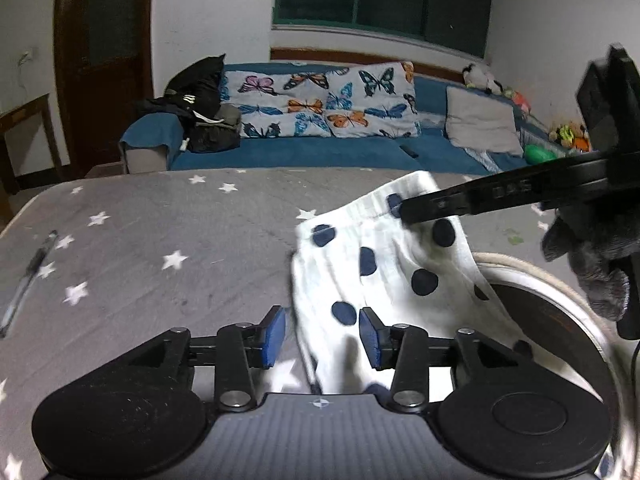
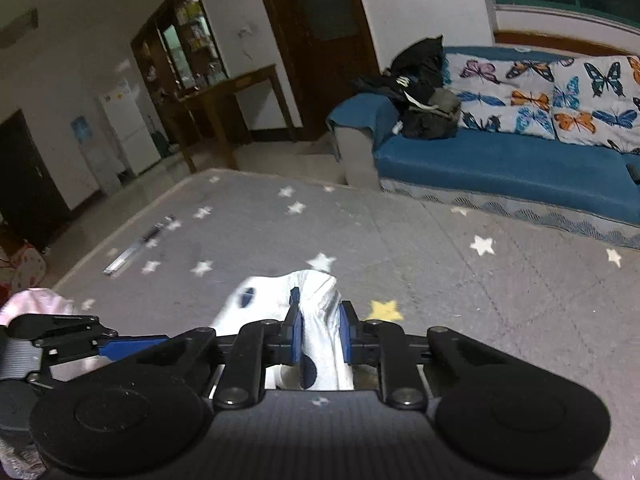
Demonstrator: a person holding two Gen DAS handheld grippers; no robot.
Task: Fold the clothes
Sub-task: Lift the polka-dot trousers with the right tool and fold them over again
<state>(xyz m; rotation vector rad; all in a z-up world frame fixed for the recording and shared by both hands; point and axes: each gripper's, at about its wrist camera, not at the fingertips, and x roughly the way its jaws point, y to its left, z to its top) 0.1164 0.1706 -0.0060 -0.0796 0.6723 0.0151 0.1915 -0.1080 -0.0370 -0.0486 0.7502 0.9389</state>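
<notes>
1 white navy-dotted garment (image 1: 384, 276) sits bunched, unfolded, on the star-print mat (image 1: 160, 232) (most work remains): right gripper (image 2: 319, 334) pinches its far edge, left gripper (image 1: 322, 338) gapes around its near edge.

Garment (image 1: 384, 276) on mat (image 1: 160, 232); pen (image 1: 28, 276) far left; sofa (image 1: 304, 152) behind mat.

Ahead of my tongs spreads a grey star-printed mat (image 1: 160, 220), a clear plastic pen (image 1: 28, 280) lying far to their left. Beyond it stands a blue sofa (image 2: 500, 164) carrying butterfly-print cushions (image 1: 320, 100) (black bags (image 1: 196, 100) heaped at its left end).
</notes>
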